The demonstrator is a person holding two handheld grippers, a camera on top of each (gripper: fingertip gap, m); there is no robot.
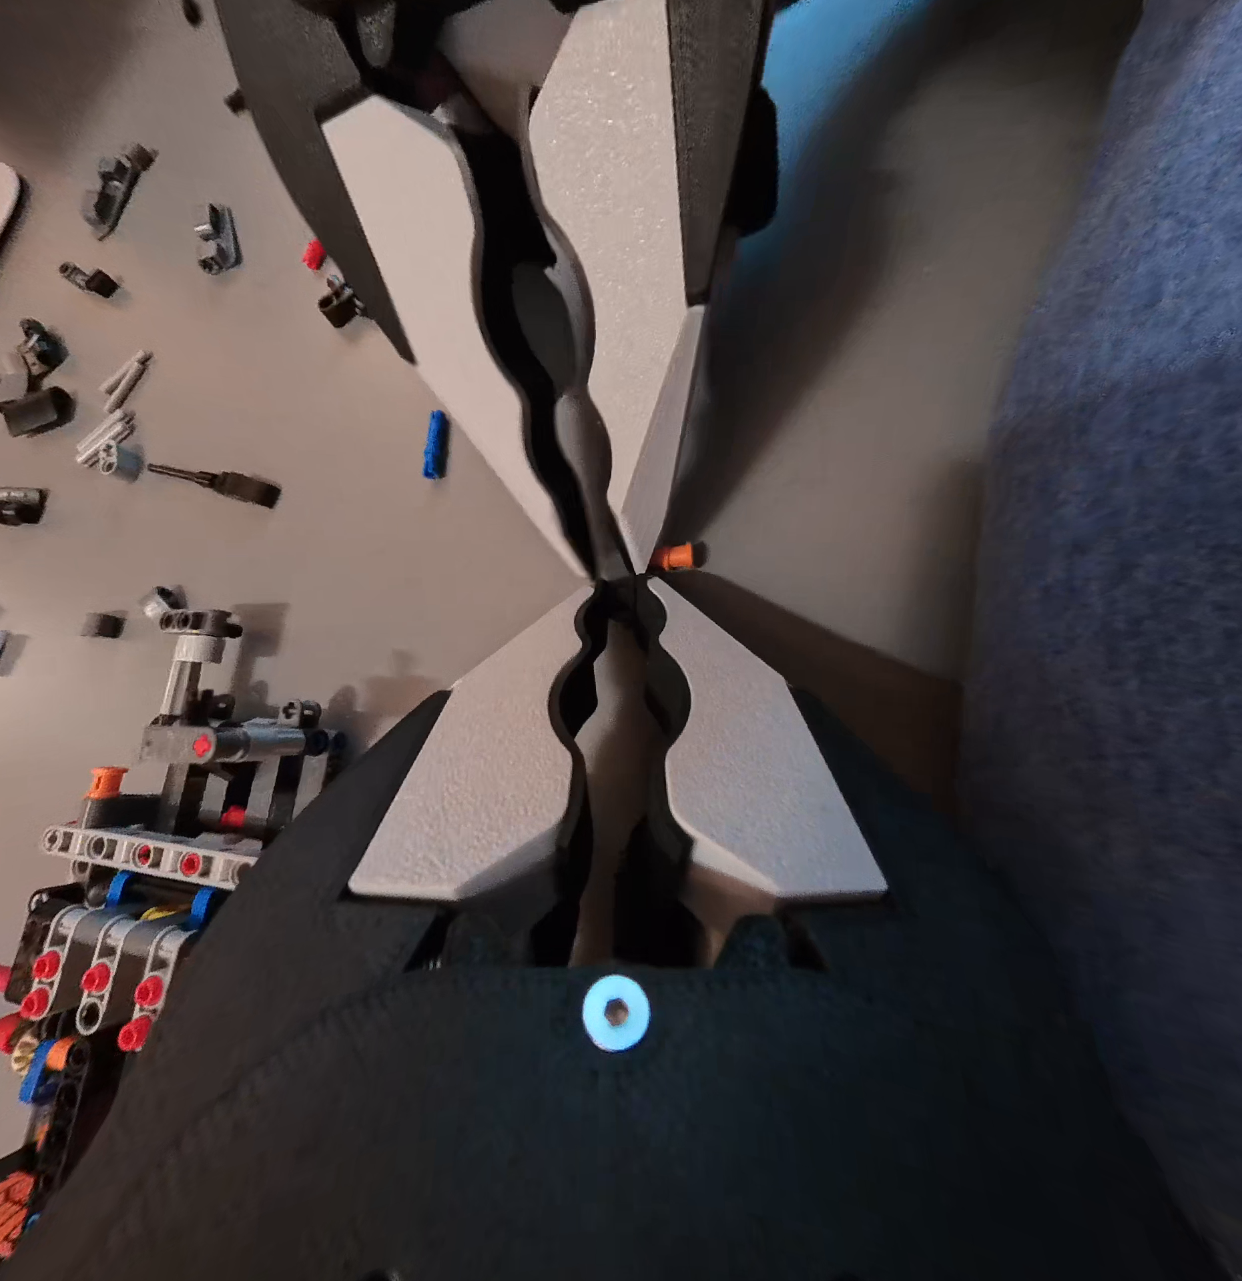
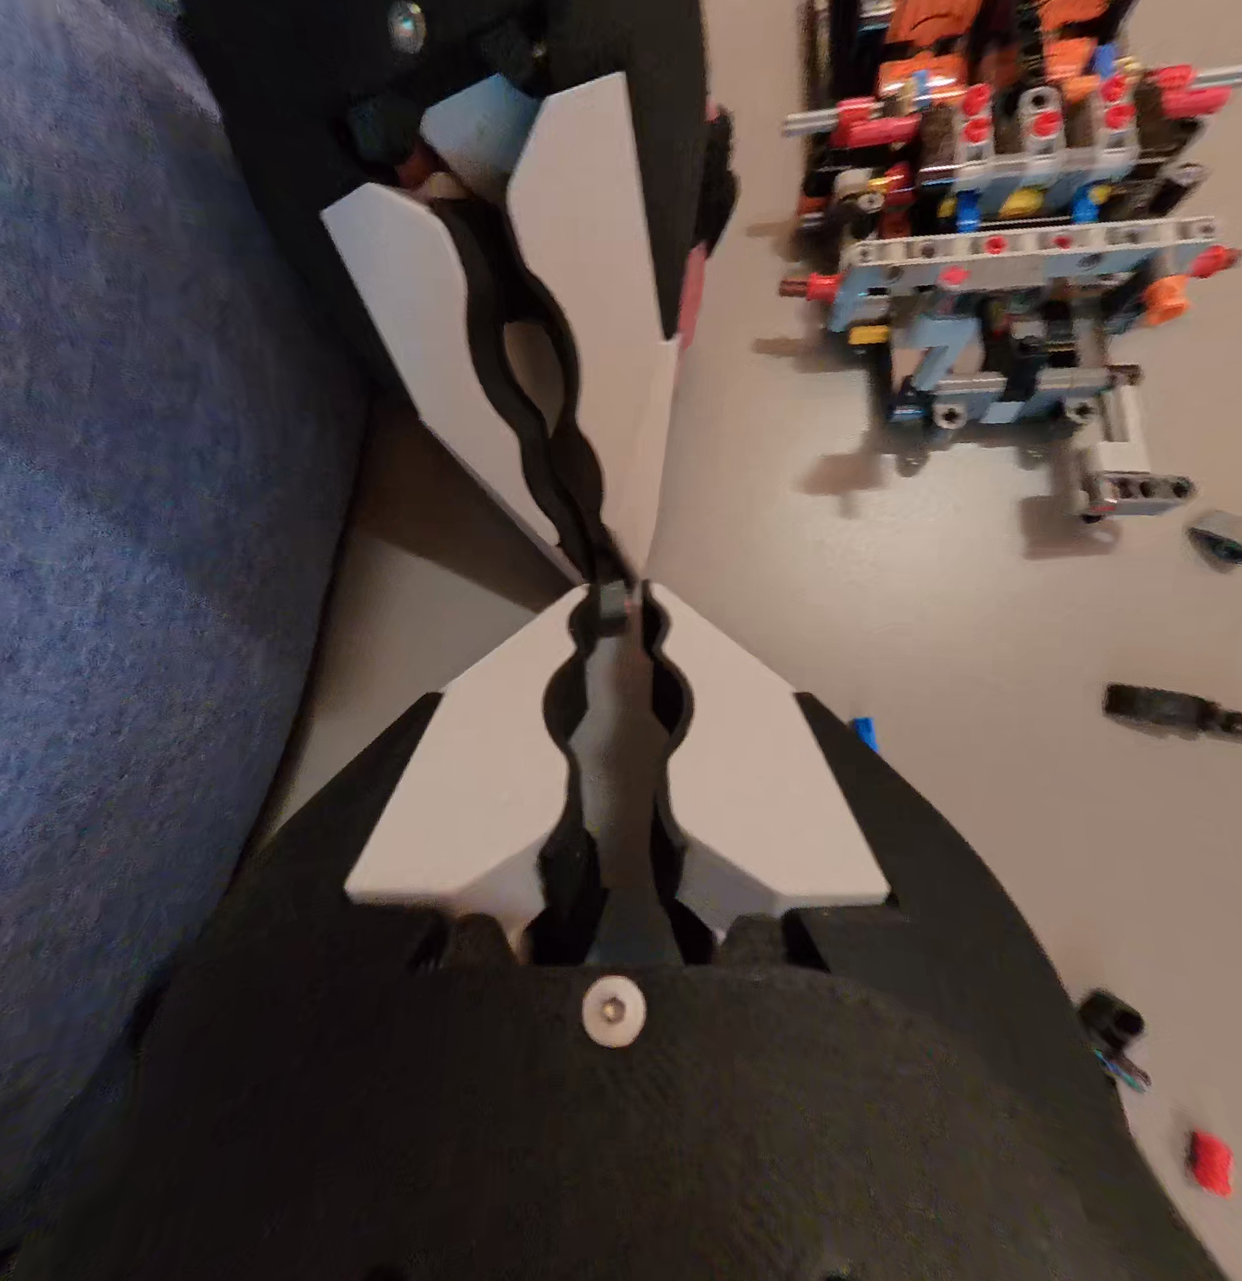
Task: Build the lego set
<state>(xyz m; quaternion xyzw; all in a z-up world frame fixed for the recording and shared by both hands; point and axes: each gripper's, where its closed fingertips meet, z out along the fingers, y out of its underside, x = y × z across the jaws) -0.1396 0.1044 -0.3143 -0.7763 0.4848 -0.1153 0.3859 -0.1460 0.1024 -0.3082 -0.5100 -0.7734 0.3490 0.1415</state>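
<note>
I hold my left gripper and right gripper tip to tip, both pinching one small black piece to join it. The lego model waits nearby on the bench.

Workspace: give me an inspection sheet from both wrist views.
Surface: pale table, edge beside blue fabric.
Job's things: part-built lego model on the table; small black piece pinched between both grippers' tips.
Clutter: loose pieces scattered, including a blue pin, black rod, orange piece, red piece.
Grippers: left gripper and right gripper meet tip to tip, both shut on the black piece.
Cables: nothing seen.
Surroundings: blue fabric.
</note>
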